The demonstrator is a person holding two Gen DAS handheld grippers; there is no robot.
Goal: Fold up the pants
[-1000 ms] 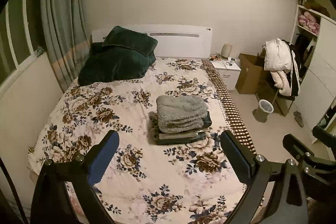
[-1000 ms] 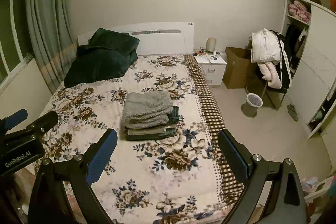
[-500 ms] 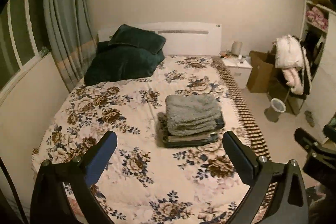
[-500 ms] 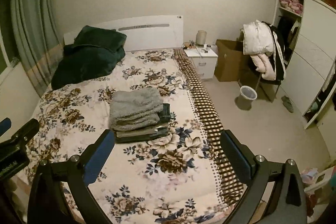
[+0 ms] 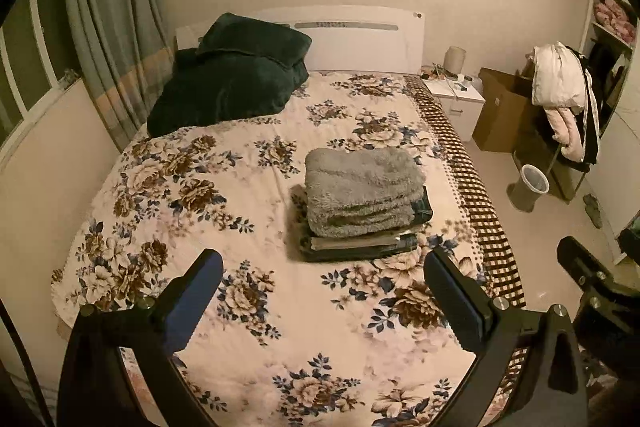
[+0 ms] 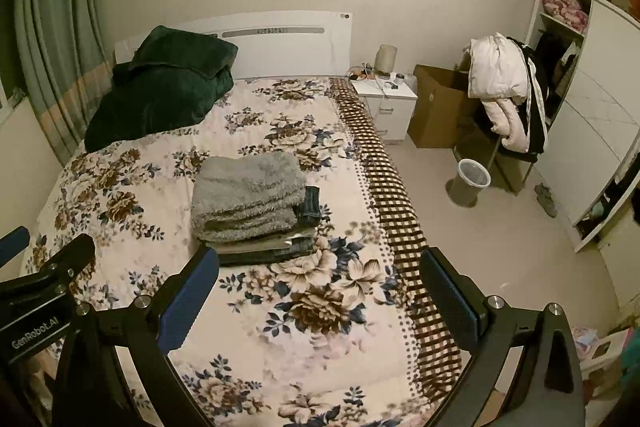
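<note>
A stack of folded pants [image 5: 362, 203] lies on the floral bed [image 5: 240, 211], right of the middle. A fluffy grey pair is on top, with dark and khaki pairs under it. It also shows in the right wrist view [image 6: 252, 203]. My left gripper [image 5: 322, 291] is open and empty, held above the bed's foot end, well short of the stack. My right gripper [image 6: 320, 291] is open and empty too, over the bed's front right part. The left gripper's body [image 6: 44, 291] shows at the left edge of the right wrist view.
A dark green blanket [image 5: 232, 83] lies by the white headboard [image 5: 352, 39]. A white nightstand [image 6: 390, 103], a cardboard box [image 6: 438, 107], a chair with coats [image 6: 508, 95], a waste bin [image 6: 470, 183] and a wardrobe [image 6: 592, 131] stand right of the bed. Curtains [image 5: 108, 39] hang at the left.
Both grippers have drifted slightly, so the stack has shifted a little in each view. Both stay open and empty. The stack has not moved on the bed.
</note>
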